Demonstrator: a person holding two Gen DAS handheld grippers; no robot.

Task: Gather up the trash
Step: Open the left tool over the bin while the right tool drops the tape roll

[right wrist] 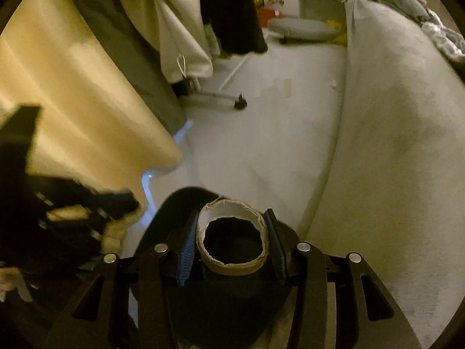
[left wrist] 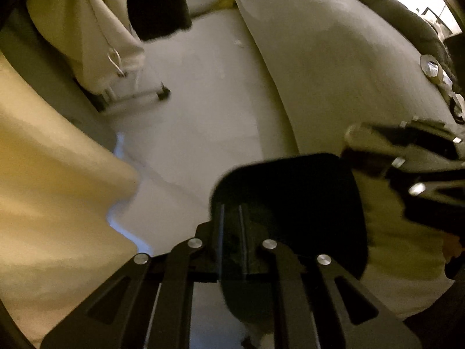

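My right gripper (right wrist: 232,241) is shut on a brown cardboard tube (right wrist: 232,266), held end-on between the blue finger pads (right wrist: 186,258). Below it is a black bin (right wrist: 180,200), its dark opening just under the tube. In the left wrist view my left gripper (left wrist: 231,232) has its fingers close together over the rim of the same black bin (left wrist: 305,192); whether it grips the rim is hard to tell. The right gripper (left wrist: 407,157) shows blurred at the right edge there. The left gripper (right wrist: 58,212) shows blurred at the left of the right wrist view.
A pale carpet floor (right wrist: 261,133) runs between a yellow curtain (right wrist: 72,87) on the left and a grey bed (right wrist: 392,116) on the right. A clothes rack with hanging garments (right wrist: 180,29) and a wheeled foot (right wrist: 240,103) stands behind. A grey cushion (right wrist: 302,29) lies farther back.
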